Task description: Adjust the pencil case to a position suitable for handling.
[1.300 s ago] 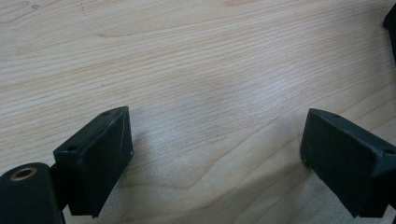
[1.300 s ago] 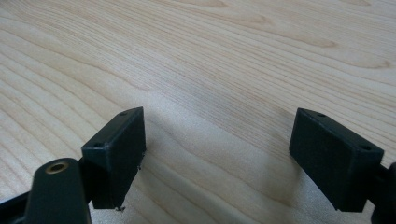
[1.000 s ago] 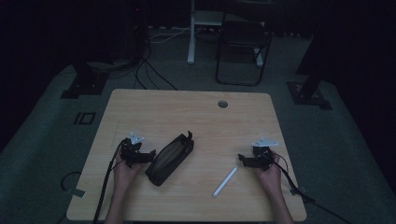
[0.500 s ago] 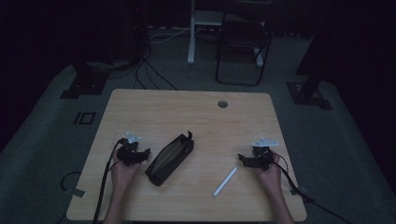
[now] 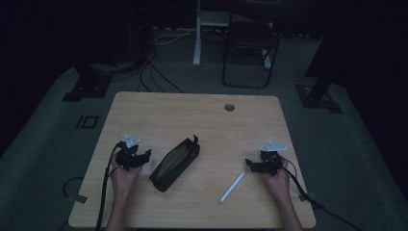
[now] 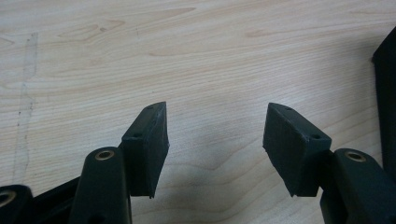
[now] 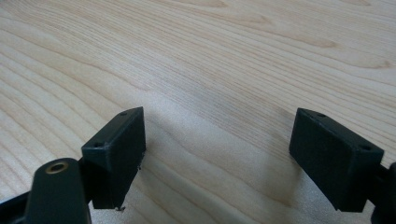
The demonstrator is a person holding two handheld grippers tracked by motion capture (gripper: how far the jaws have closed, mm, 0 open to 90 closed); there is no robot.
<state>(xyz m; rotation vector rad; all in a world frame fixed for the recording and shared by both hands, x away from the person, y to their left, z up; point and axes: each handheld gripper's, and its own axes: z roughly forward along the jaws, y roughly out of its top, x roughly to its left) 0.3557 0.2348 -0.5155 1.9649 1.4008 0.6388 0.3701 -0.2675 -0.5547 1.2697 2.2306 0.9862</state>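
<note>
At the near edge of the light wooden table [image 5: 144,115], two hands each hold a hand-held gripper. The left hand-held gripper [image 5: 144,155], at about 8 o'clock, has jaws that have just been closing; they stand partly apart with nothing between them. The right hand-held gripper [image 5: 248,163], at 4 o'clock, gapes wide over bare wood. Between them, a black pencil case [image 5: 174,163] lies open; a white pen [image 5: 232,187] lies at 5 o'clock. Beyond the table stands a dark chair [image 5: 248,41].

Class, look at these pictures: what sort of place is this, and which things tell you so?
Probably a recording studio or lab, not a home: one wooden table stands alone on grey carpet, stand feet and loose cables surround it, and an empty folding chair waits in the dark behind.
</note>
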